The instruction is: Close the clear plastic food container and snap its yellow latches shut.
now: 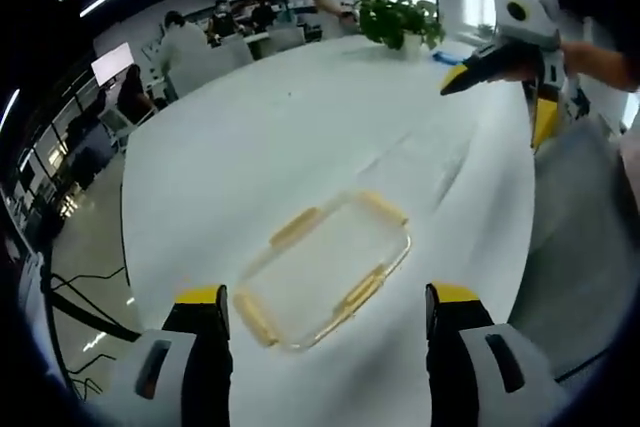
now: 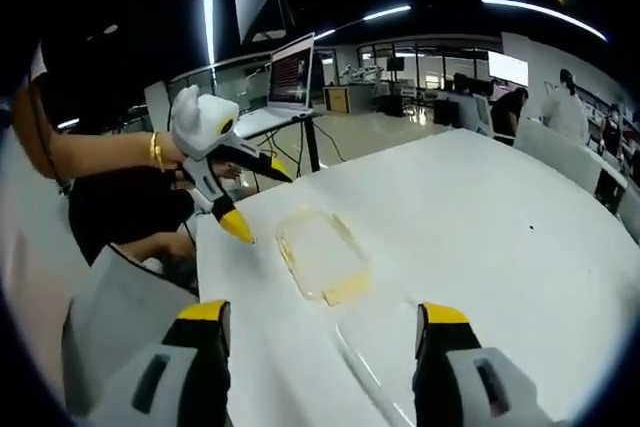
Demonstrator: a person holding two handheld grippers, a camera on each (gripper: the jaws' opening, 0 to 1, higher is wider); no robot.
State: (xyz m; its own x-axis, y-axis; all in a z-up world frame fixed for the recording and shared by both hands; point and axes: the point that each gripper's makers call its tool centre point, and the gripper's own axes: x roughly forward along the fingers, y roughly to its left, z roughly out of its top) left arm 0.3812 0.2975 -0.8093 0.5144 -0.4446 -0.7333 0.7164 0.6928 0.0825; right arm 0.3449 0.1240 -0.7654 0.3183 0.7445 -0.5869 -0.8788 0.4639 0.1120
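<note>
A clear plastic food container (image 1: 325,267) with yellow latches lies flat on the white table (image 1: 300,137), its lid on top. My left gripper (image 1: 328,309) hovers just short of it, open, nothing between its yellow-tipped jaws. In the right gripper view the same container (image 2: 322,254) sits ahead of my right gripper (image 2: 322,315), which is open too. The left gripper (image 2: 252,197) enters that view from the left, held by a hand, jaws spread, near the container's far-left corner. The right gripper (image 1: 500,82) appears at the upper right of the left gripper view, above the table edge.
A potted green plant (image 1: 400,19) stands at the table's far end. Several people sit at desks beyond it. A laptop (image 2: 290,77) rests on a desk behind the table. The table's edge runs close to the container on the person's side.
</note>
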